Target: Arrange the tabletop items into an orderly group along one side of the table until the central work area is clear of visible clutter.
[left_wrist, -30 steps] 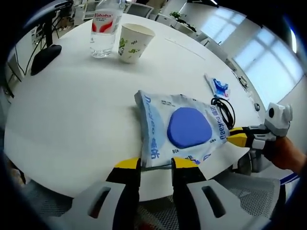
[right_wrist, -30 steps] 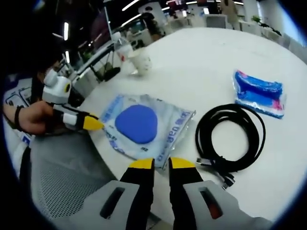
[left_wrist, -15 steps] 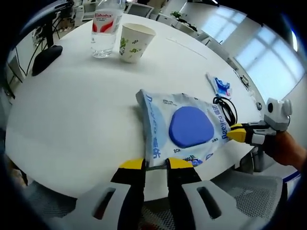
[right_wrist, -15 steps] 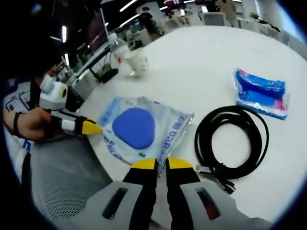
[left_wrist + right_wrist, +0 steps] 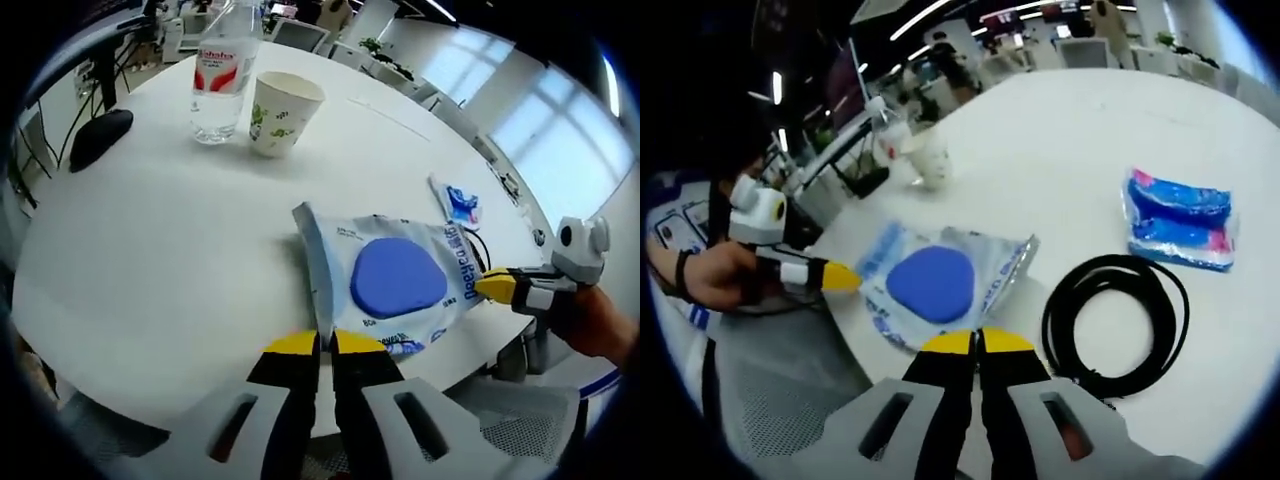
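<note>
We see a round white worktop (image 5: 150, 230). On it rest a water bottle (image 5: 221, 70) beside a paper cup (image 5: 280, 112), a black mouse (image 5: 97, 137), a blue-lidded wipes pack (image 5: 392, 283), a coiled black cable (image 5: 1117, 322), and a blue packet (image 5: 1178, 220).

Wide bare stretch of the white table (image 5: 150, 230) is lying open between the wipes pack (image 5: 390, 280) and the bottle (image 5: 222, 65) / paper cup (image 5: 278, 100) pair at the far edge, so a gripper is passing freely there. Those two are standing just beside each other, no gap worth using. Black mouse (image 5: 98, 135) is sitting near the table's rim, well apart from the pack. On the other side, the coiled black cable (image 5: 1115, 325) is lying just beside the pack, narrow lane only. Blue-pink packet (image 5: 1180, 220) is lying near the coil, bare table (image 5: 1060, 130) opening up beyond both. Left gripper (image 5: 318, 343) and right gripper (image 5: 976, 341) are crowding the pack's near edge and corner.
</note>
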